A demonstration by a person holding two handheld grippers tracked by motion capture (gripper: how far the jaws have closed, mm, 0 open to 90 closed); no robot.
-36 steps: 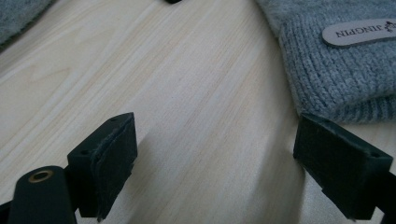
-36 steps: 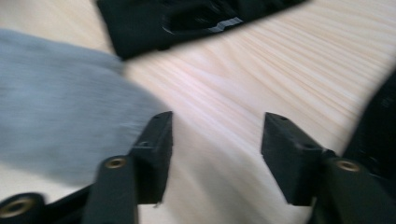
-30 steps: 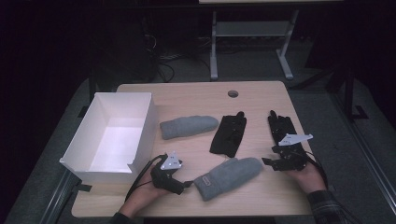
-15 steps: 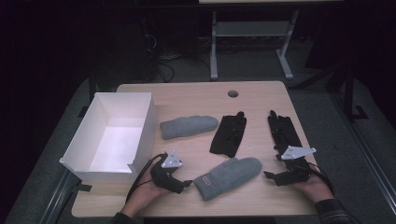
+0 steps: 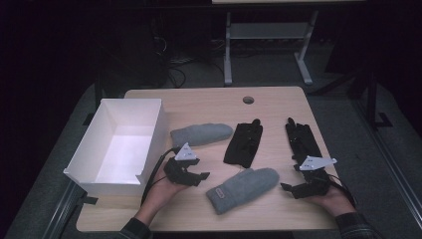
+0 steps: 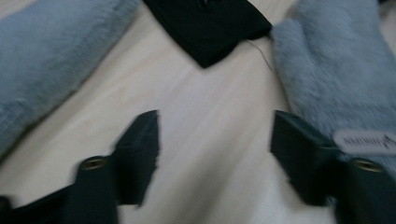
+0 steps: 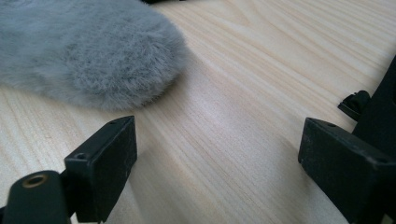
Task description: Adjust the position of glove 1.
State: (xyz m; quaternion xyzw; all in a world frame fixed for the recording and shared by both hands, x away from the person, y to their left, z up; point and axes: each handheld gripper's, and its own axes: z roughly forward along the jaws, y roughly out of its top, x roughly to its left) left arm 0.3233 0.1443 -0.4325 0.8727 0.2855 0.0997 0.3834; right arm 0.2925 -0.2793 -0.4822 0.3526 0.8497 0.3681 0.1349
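Lying on table (image 5: 278,102): two grey mittens (image 5: 243,189) (image 5: 201,134), two black gloves (image 5: 244,143) (image 5: 301,139) (apparently); both tools (image 5: 203,177) (image 5: 284,188) open, empty, left closing.

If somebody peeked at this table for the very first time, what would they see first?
Probably the big white box at the table's left side, bright against the dark room. Next come two fluffy grey mittens, the far mitten beside the box and the near mitten lying between the left gripper and right gripper. Two black gloves lie to the right.
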